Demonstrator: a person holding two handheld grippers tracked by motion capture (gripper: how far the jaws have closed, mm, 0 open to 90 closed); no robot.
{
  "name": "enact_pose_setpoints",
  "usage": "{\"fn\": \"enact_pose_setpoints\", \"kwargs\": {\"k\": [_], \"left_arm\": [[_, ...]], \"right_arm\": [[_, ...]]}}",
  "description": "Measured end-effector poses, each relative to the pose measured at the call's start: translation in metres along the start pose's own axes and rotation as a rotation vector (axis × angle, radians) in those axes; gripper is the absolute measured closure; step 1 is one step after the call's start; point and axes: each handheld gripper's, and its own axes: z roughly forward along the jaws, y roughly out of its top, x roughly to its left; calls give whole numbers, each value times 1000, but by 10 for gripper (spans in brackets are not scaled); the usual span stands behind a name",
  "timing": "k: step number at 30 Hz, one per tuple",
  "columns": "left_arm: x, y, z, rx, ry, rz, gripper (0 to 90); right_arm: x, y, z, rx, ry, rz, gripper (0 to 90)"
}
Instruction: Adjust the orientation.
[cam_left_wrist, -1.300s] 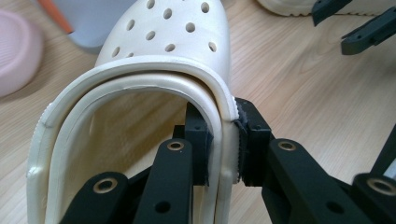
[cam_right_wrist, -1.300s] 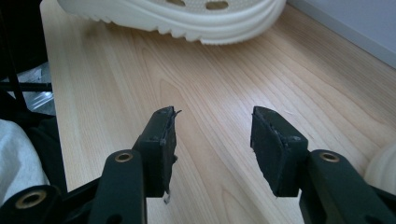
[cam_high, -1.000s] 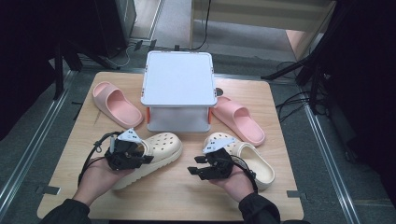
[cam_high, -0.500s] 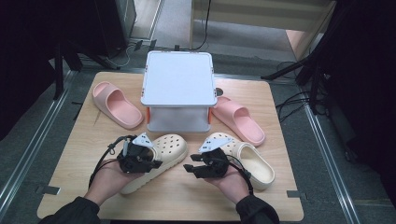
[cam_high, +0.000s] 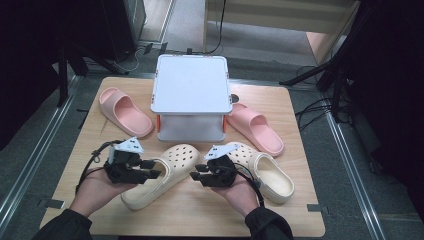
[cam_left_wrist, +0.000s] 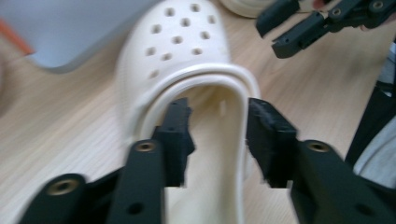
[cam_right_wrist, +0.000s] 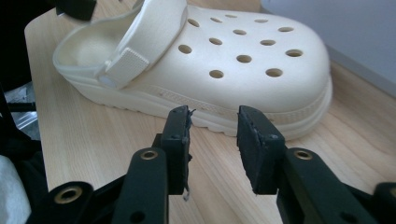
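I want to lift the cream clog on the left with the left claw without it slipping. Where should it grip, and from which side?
Grip the side wall of the heel opening of the left cream clog, coming from the heel end. The left claw already straddles that thin raised rim, one pad inside and one outside; the rounded toe probably offers no such edge.

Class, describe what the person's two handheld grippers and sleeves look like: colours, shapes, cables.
Both the left gripper and the right gripper are black, each with two blocky jaws on arms with brass-coloured pivot screws. Each carries a grey three-cornered plate on top and trails a black cable. The person's sleeves are dark.
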Motion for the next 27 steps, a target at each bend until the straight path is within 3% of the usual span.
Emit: {"fn": "enact_pose_setpoints", "kwargs": {"k": [4, 8, 13, 19, 27], "left_arm": [[18, -11, -9, -4, 41, -44, 723], [39, -23, -4, 22, 65, -102, 792], [54, -34, 6, 65, 93, -145, 794], [57, -39, 17, 104, 84, -158, 806], [53, -45, 16, 88, 56, -194, 821]], "right_arm": [[2, 0, 6, 21, 4, 3, 762], [5, -1, 14, 29, 7, 14, 877], [6, -1, 21, 44, 11, 21, 879], [6, 1, 31, 57, 3, 4, 871], [0, 4, 37, 74, -1, 8, 873]]}}
